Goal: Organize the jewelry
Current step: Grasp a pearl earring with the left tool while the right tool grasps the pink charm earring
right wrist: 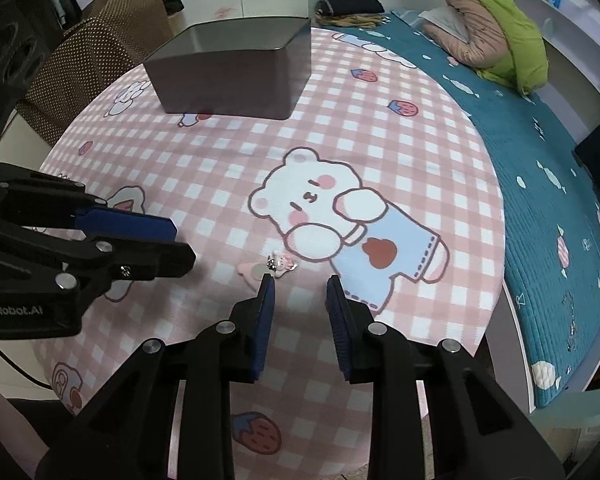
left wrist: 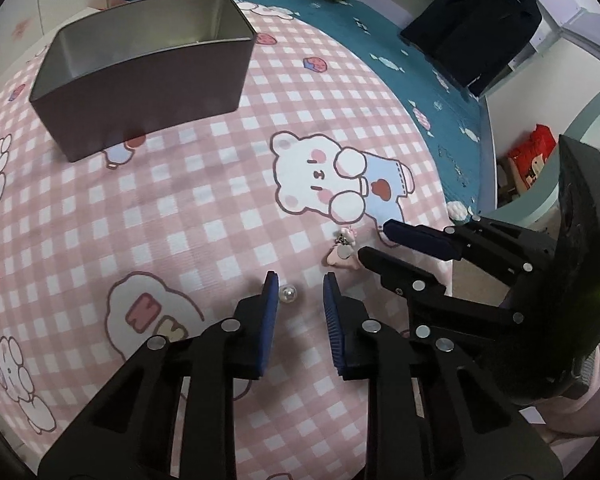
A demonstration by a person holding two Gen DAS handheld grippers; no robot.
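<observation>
Two empty, part-open tools are hovering over the bed: the left tool (left wrist: 300, 286) nearest the bead (left wrist: 288, 293), the right tool (right wrist: 300, 288) nearest the charm (right wrist: 281, 263).

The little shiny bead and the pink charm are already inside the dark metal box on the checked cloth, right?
No. The small shiny round bead and the pink charm lie out on the pink checked cloth, near the tools, as the left wrist view shows. The dark rectangular metal box does stand on that cloth, farther back, apart from them.
</observation>
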